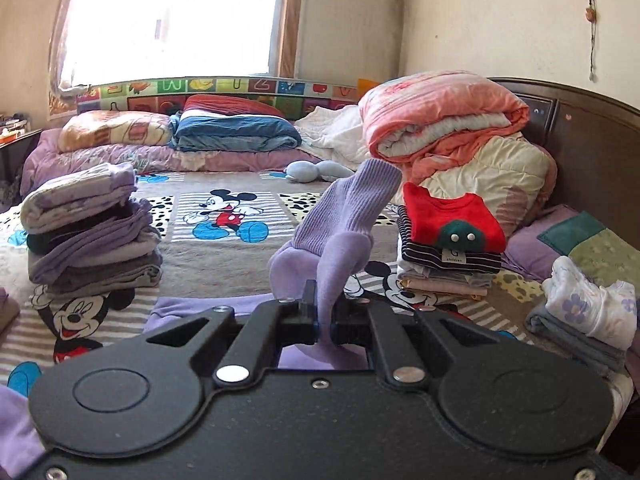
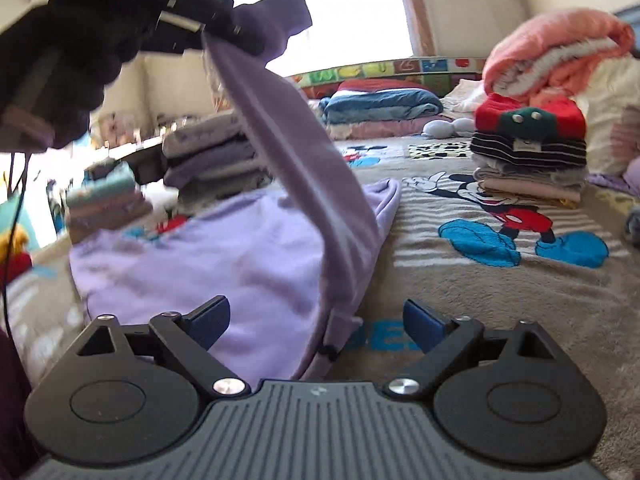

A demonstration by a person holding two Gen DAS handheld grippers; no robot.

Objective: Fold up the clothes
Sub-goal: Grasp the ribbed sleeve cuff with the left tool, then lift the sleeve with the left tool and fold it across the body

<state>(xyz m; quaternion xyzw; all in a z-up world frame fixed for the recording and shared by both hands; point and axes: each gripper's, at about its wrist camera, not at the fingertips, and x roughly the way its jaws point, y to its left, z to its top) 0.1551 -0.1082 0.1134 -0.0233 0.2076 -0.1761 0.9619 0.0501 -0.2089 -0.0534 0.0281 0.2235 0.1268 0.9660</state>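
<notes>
Left claw point(image 1: 325, 320) clamped tight on a lilac garment point(image 1: 348, 216), its ribbed cuff standing above the fingers. From the right wrist view, the sleeve point(image 2: 288, 152) stretches taut from that claw down to the garment's body, spread on the bed point(image 2: 500, 296). Right claw point(image 2: 316, 326) gaping, holding nothing, the lilac edge lying between its fingers. 2 folded stacks beyond: purple-grey stack point(image 1: 92, 232) left, red-topped stack point(image 1: 450, 240) right.

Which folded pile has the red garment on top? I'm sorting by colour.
The pile on the right, before the pink quilt: red top over striped clothes. The left pile is purple and grey.
</notes>
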